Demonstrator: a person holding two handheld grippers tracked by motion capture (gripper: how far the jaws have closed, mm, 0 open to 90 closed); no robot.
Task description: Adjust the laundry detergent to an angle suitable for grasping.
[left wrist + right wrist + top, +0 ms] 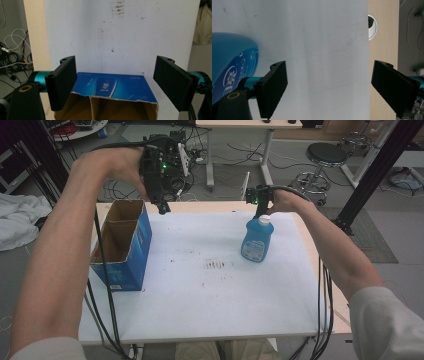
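A blue cardboard box point(123, 246) with an open torn top stands at the table's left; the left gripper view looks down at its blue side point(112, 86) and brown inside. My left gripper point(161, 205) hangs open above the box's far end, jaws wide apart with nothing between them point(115, 83). A blue bottle point(257, 239) with a white cap stands upright at the right; its blue label point(229, 65) fills the left of the right gripper view. My right gripper point(260, 209) is open just behind and above the cap, empty point(328, 87), with the bottle outside its jaws.
The white tabletop point(210, 285) has dark scuff marks at its middle. A wooden edge with a round cable grommet point(372, 27) runs along its far side. Cables trail down at the table's left and right. A stool point(325, 157) and another desk stand beyond.
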